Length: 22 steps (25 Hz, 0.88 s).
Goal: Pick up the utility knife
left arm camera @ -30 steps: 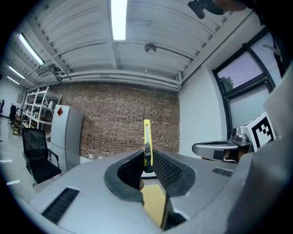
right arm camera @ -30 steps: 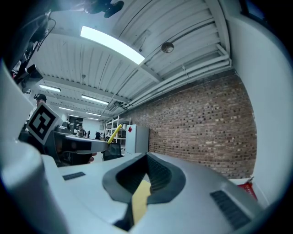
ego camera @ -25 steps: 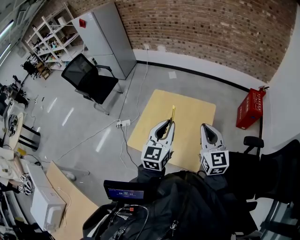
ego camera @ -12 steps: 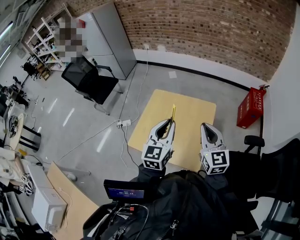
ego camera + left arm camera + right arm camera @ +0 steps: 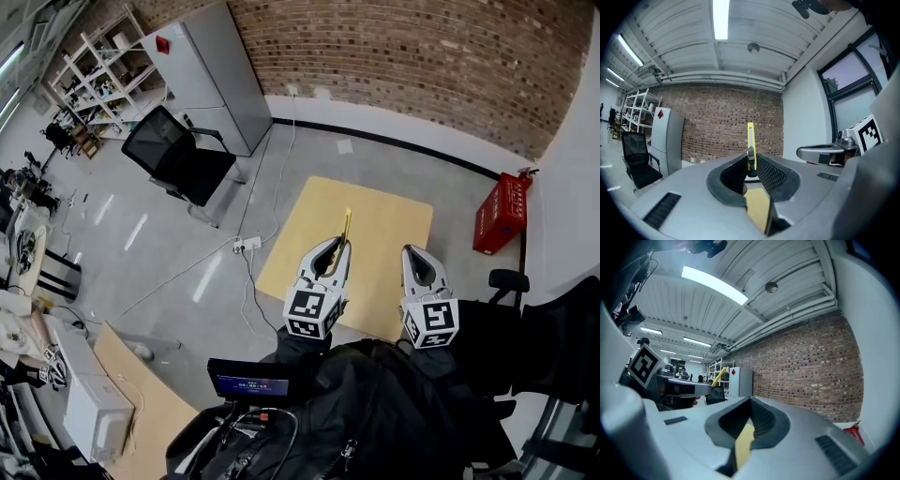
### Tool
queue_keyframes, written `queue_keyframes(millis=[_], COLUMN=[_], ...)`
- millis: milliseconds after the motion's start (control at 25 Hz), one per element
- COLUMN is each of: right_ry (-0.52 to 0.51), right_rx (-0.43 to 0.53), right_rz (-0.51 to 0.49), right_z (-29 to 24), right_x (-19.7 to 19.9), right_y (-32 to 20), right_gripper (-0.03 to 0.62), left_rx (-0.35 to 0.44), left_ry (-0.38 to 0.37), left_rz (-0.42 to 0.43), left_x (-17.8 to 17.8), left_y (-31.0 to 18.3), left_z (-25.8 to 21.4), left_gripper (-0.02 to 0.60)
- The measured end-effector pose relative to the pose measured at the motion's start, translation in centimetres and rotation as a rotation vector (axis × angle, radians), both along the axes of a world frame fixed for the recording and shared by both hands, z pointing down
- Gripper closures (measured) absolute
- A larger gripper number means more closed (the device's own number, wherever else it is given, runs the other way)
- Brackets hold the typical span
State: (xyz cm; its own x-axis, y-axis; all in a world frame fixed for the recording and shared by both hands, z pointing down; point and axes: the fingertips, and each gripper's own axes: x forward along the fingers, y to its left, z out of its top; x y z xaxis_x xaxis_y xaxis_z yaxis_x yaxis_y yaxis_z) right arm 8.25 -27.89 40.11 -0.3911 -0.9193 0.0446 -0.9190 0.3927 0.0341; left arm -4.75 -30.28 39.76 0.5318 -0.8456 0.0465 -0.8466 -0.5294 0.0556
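The utility knife [image 5: 346,228] is slim and yellow with a black slider. It sticks out forward from my left gripper [image 5: 340,247], which is shut on its black middle. In the left gripper view the utility knife [image 5: 750,139] stands upright between the closed jaws of the left gripper [image 5: 751,165], against the brick wall. My right gripper [image 5: 413,254] is held level beside it, to the right, shut with nothing in it. In the right gripper view the right gripper [image 5: 751,414] has its jaws together, and the knife [image 5: 717,375] shows at the left.
Below both grippers lies a tan square tabletop [image 5: 389,217]. A red crate [image 5: 500,215] stands at the right by the wall. A black office chair [image 5: 178,157], a grey cabinet [image 5: 217,75] and a power strip with cables [image 5: 248,247] are to the left.
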Motion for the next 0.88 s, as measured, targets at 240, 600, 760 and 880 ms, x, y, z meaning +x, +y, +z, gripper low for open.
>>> queue_keyframes(millis=[240, 600, 760, 880], right_ry=[0.000, -0.002, -0.002, -0.003], right_rx=[-0.004, -0.007, -0.008, -0.007], right_rz=[0.003, 0.010, 0.009, 0.010], right_z=[0.16, 0.44, 0.62, 0.68], right_x=[-0.39, -0.44, -0.37, -0.35], right_y=[-0.02, -0.28, -0.45, -0.47], right_gripper=[0.589, 0.589, 0.589, 0.589], left_rx=[-0.005, -0.008, -0.010, -0.009], left_ry=[0.001, -0.005, -0.007, -0.006], left_rz=[0.003, 0.009, 0.007, 0.007], left_x=[-0.30, -0.35, -0.27, -0.26], left_y=[-0.02, -0.30, -0.47, -0.53], left_z=[0.17, 0.39, 0.55, 0.64], left_gripper=[0.518, 0.518, 0.518, 0.518])
